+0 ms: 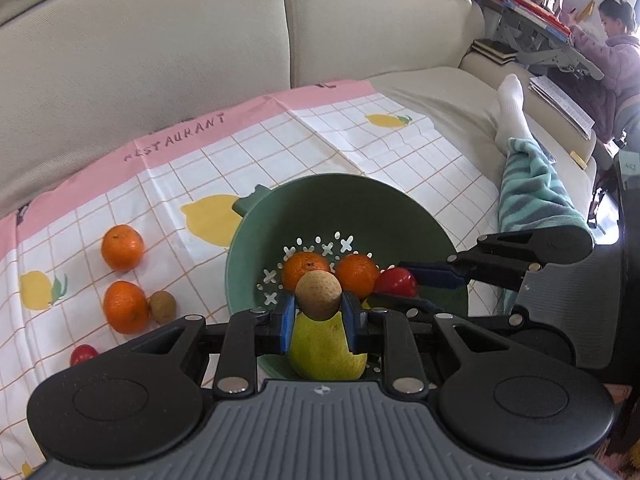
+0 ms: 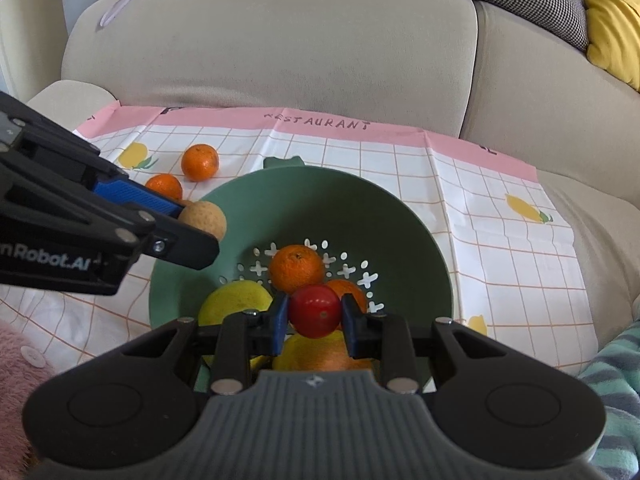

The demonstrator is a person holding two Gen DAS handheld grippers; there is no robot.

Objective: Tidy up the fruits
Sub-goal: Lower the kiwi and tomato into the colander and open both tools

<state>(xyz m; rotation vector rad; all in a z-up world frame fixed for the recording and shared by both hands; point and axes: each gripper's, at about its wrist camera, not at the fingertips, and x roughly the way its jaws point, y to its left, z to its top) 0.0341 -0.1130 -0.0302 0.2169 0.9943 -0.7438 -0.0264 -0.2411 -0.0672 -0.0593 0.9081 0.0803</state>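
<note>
Loose, left of the left gripper [image 1: 319, 312] fingers: two oranges [image 1: 122, 247], a kiwi [image 1: 162, 306], a red fruit [image 1: 83, 354] on the cloth [image 1: 340, 136]; still to gather.
Left gripper: clamped on a tan round fruit [image 1: 319, 295], over the near rim of the green colander [image 1: 360, 200].
Colander: oranges and a pear [image 1: 326, 350] already in.
Right gripper [image 2: 315, 316]: clamped on a red round fruit [image 2: 315, 310] above the pile; open bowl floor beyond the fingertips.

Each gripper, the left gripper [image 1: 318, 322] and the right gripper [image 2: 314, 322], has black linkage arms with silver screws, blue finger pads [image 2: 280, 320] and a ribbed grey housing (a small round emblem sits at its front edge). Beside the right gripper, a teal-and-grey striped fleece trouser leg [image 2: 616, 364] shows; white lettering [image 2: 46, 260] marks the left gripper's side.
</note>
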